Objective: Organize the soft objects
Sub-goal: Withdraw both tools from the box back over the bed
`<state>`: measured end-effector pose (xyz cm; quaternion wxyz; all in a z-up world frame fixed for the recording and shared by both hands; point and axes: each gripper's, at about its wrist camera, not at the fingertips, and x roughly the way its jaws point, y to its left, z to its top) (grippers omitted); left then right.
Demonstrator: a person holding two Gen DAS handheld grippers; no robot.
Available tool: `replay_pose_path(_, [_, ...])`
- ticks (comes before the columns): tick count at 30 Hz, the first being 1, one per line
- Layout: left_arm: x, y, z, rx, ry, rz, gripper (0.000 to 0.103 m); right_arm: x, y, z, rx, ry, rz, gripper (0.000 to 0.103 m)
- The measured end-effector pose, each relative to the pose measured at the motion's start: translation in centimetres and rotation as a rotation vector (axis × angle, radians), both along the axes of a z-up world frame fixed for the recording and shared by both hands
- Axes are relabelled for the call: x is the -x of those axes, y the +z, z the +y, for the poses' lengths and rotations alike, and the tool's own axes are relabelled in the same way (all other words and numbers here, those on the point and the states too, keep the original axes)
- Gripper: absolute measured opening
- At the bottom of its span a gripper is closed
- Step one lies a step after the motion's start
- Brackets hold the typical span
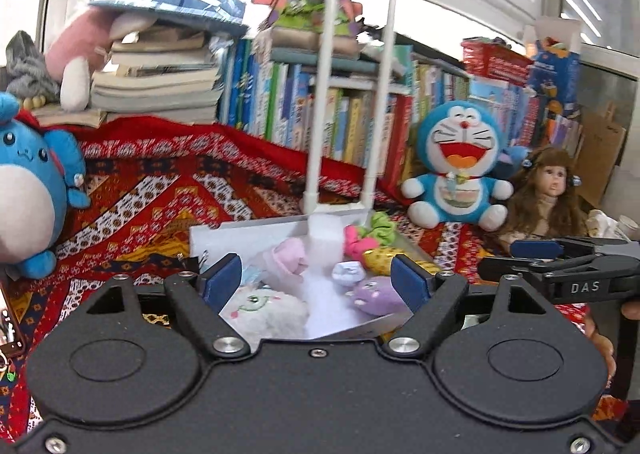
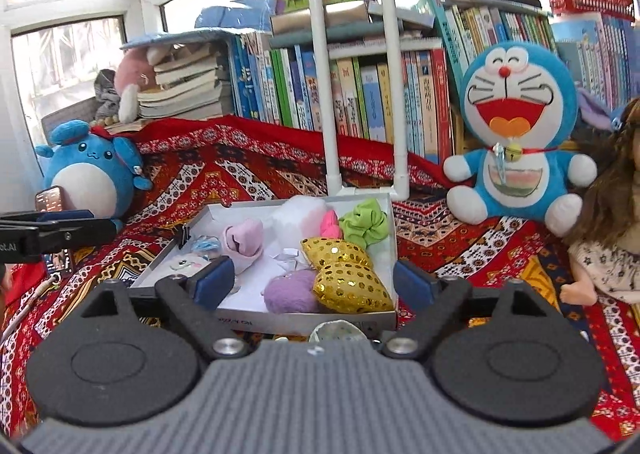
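Observation:
A shallow white box lies on the patterned red cloth and holds several small soft toys: a gold sequin bow, a purple plush, a green scrunchie, a pink piece, a pale pink sock-like roll and a white plush. My left gripper hangs above the box's near side, open, nothing between its fingers. My right gripper is also open and empty over the near edge of the box. The right gripper's fingers show at the right of the left wrist view.
A white pipe frame stands behind the box. A blue cat plush, a long-haired doll, a round blue plush and a phone ring the cloth. Book rows line the back.

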<state>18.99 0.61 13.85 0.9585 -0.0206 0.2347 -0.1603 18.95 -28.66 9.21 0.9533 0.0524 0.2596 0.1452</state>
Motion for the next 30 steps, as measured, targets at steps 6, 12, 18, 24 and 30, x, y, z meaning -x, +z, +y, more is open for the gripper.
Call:
replay_pose_path(6, [3.1,1.9,-1.1,0.007,-0.035,-0.047,0.082,2.5,1.3,-1.0,0.008,0.007,-0.062,0.102])
replay_pose_path(12, [5.7,3.2,-2.2,0.019,-0.064,-0.066,0.083,4.6,2.3,-1.8,0.025,0.008,-0.109,0.103])
replay_pose_path(18, [8.4,3.6,-3.5,0.026,-0.085,-0.076,0.083,6.4,2.7,-2.7,0.043,0.004,-0.139,0.103])
replay_pose_path(24, [10.8,3.6,-4.7,0.019,-0.114,-0.09,0.084,7.9,2.7,-3.6,0.056,-0.008,-0.164,0.103])
replay_pose_path(30, [12.7,3.4,-5.6,0.038,-0.128,-0.095,0.084,8.7,2.3,-4.8,0.041,-0.031,-0.165,0.103])
